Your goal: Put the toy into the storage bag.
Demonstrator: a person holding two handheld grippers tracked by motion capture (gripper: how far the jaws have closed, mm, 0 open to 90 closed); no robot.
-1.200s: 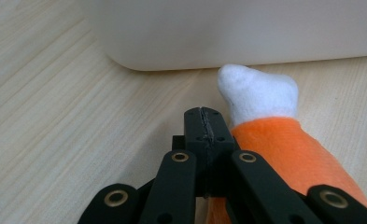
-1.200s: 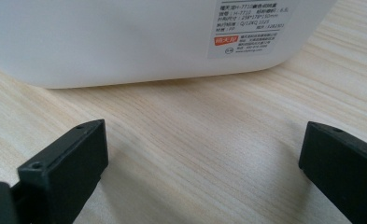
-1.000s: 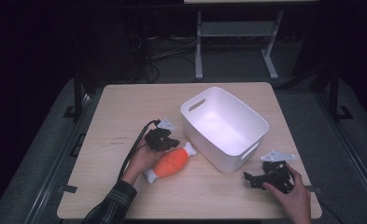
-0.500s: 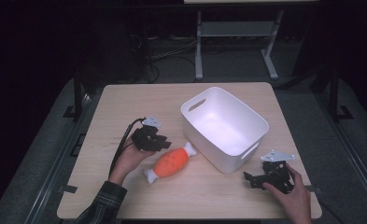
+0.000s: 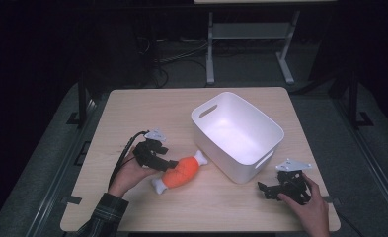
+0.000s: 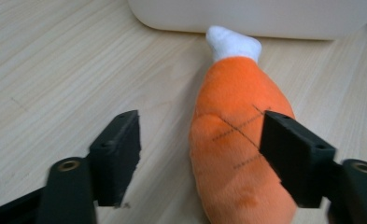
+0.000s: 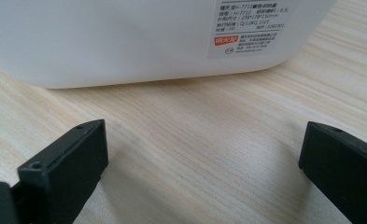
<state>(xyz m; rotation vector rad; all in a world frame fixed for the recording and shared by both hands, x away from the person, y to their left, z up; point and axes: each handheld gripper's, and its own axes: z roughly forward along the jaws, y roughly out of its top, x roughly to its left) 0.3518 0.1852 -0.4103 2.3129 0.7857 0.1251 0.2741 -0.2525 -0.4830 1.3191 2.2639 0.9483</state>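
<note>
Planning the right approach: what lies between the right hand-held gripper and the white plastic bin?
Only bare wooden table, seen in the right gripper view.

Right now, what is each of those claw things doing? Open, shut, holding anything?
Left gripper: open, jaws on either side of the orange plush drumstick, not clamped on it.
Right gripper: open, holding nothing, facing the white bin.

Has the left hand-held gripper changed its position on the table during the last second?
Yes. The left hand-held gripper first pulled away from the white plastic bin, then returned toward the orange plush drumstick.
</note>
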